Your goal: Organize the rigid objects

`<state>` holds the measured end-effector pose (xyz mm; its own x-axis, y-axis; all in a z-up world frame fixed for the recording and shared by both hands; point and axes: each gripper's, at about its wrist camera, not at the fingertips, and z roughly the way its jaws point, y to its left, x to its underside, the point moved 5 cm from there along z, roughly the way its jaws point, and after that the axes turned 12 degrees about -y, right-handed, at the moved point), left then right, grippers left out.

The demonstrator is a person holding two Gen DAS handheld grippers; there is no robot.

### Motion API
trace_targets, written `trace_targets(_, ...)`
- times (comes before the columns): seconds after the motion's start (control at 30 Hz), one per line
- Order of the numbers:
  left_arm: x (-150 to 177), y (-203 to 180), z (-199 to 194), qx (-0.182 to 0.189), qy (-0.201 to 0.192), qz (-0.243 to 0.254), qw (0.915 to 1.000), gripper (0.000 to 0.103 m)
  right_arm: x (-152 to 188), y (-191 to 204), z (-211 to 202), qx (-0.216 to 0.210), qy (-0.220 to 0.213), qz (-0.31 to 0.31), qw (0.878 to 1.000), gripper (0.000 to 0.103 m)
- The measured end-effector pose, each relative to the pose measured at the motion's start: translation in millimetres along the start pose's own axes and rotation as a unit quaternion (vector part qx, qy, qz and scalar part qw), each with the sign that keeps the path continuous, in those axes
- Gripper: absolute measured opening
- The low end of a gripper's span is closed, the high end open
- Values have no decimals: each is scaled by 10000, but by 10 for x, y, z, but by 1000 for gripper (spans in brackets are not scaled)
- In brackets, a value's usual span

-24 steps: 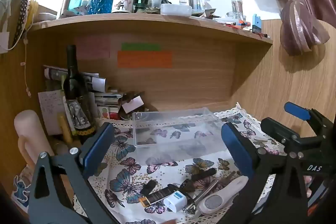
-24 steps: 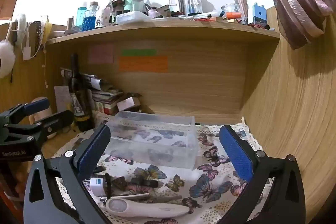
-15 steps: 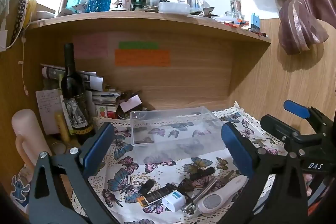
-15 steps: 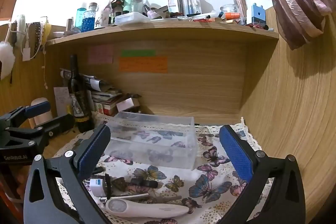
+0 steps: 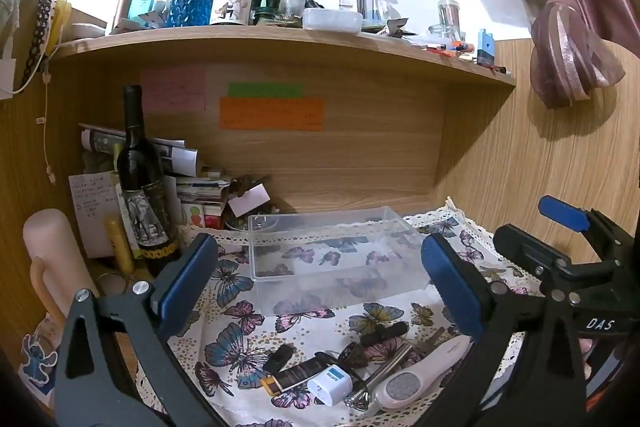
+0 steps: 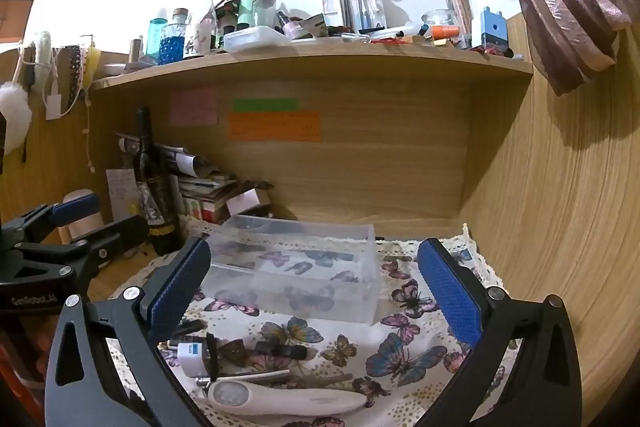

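Both wrist views face the shelf nook, sharing the clear box (image 5: 332, 259) nearby.

A clear plastic box (image 5: 332, 259) sits open and upright on the butterfly cloth (image 5: 236, 343). In front of it lies a small heap of things: a white charger plug (image 5: 330, 385), a white wand-shaped device (image 5: 420, 375) lying flat, a silver metal stick (image 5: 380, 373), a dark flat stick with a yellow end (image 5: 296, 375), and small black pieces (image 5: 280, 355).
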<state>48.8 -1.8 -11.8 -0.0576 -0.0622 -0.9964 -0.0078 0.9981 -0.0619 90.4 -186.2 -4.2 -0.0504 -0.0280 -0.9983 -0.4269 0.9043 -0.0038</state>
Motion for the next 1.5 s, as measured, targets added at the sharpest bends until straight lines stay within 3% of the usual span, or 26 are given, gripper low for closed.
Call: trace_targets(1.5, 97, 52, 58, -21, 109, -70, 9999, 103, 49, 40, 53, -110, 78, 153, 9998, 103)
